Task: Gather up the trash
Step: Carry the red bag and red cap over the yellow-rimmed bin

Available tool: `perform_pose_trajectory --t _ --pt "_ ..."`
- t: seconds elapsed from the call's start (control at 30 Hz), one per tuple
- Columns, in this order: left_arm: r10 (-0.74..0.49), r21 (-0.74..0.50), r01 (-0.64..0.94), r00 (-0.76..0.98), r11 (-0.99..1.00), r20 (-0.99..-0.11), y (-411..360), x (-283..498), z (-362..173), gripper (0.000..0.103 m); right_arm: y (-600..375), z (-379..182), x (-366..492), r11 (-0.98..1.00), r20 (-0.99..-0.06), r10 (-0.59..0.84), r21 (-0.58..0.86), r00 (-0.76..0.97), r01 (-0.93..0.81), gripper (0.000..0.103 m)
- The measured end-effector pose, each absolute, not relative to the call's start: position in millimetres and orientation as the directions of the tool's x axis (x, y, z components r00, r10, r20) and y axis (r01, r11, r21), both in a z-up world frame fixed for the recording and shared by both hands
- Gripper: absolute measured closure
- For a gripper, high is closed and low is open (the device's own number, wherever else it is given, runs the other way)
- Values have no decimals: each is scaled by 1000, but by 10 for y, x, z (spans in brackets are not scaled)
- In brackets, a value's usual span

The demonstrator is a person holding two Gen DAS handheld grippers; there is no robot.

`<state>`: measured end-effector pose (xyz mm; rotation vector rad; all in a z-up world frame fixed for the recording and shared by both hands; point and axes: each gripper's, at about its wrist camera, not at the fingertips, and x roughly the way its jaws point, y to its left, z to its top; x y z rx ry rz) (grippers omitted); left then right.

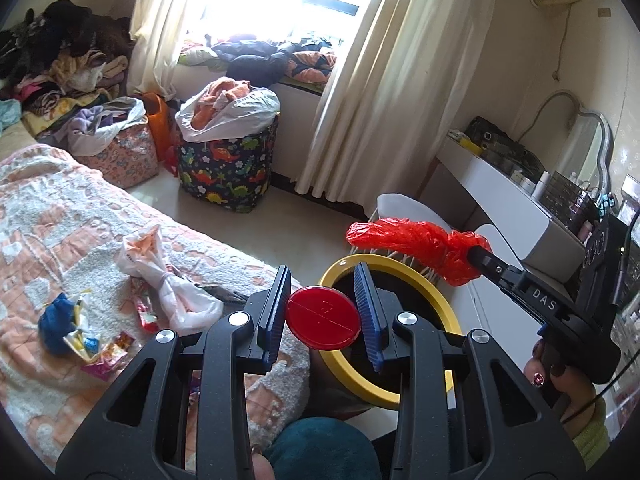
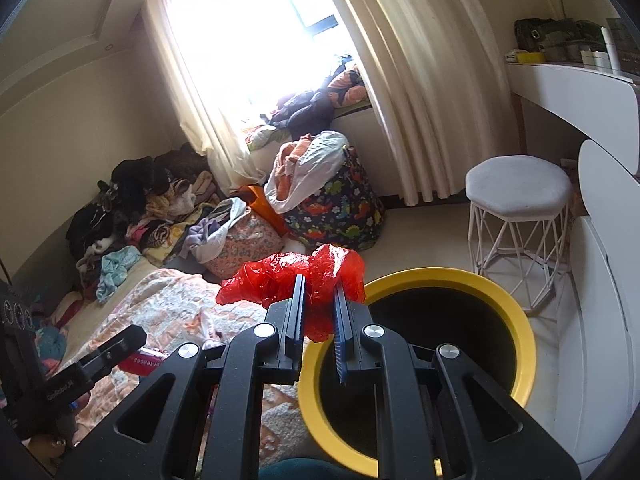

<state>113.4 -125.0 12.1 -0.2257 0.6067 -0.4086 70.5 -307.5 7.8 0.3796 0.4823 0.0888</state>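
Observation:
My left gripper (image 1: 322, 312) is shut on a flat red round lid (image 1: 322, 318), held at the left rim of the yellow-rimmed black bin (image 1: 420, 276). My right gripper (image 2: 320, 316) is shut on a crumpled red plastic bag (image 2: 292, 276), held by the bin's (image 2: 516, 312) left rim; the bag also shows in the left wrist view (image 1: 416, 244). On the bed (image 1: 60, 208) lie a white plastic bag (image 1: 168, 280), a blue wad (image 1: 58, 320) and several colourful wrappers (image 1: 104, 350).
A white wire stool (image 2: 518, 196) stands beyond the bin. A white dresser (image 1: 516, 196) runs along the right. A dinosaur-print hamper (image 1: 228, 168) and a floral bag (image 1: 124, 152) of clothes stand by the curtained window. Clothes pile up at the bed's far end (image 1: 60, 64).

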Motion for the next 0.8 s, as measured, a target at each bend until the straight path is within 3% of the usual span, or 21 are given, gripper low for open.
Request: perform_pose_trajectory --t 0.8 --pt "-528 -315 425 656 849 -539 -1901 1284 -168 77 -3655 -282 771 891 -509 43 409 860 198 91"
